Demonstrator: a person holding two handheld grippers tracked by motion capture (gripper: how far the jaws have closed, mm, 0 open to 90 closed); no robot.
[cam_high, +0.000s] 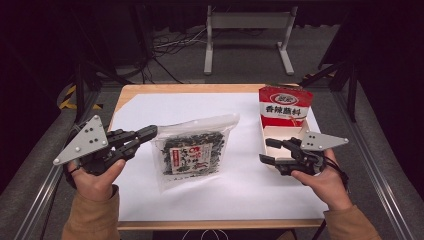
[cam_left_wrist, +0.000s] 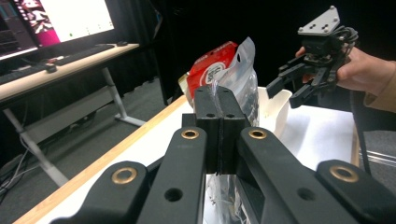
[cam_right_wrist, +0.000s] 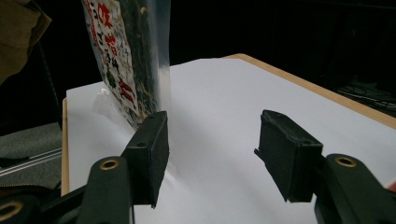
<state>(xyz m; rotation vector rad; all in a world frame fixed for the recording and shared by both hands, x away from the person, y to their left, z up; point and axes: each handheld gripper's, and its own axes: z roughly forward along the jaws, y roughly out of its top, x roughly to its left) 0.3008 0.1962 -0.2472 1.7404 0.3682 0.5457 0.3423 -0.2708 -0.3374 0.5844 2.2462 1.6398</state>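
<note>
High view: seaweed bag (cam_high: 192, 150) edge inside left hand-held gripper (cam_high: 150, 134).

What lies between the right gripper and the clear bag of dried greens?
Nothing: in the high view, bare white paper separates the right gripper from the clear bag, whose edge the left gripper pinches.

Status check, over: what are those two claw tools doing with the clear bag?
Left gripper shut on clear seaweed bag edge. Right gripper open, empty, beside bag. Red packet upright in tray, clear of path.
</note>
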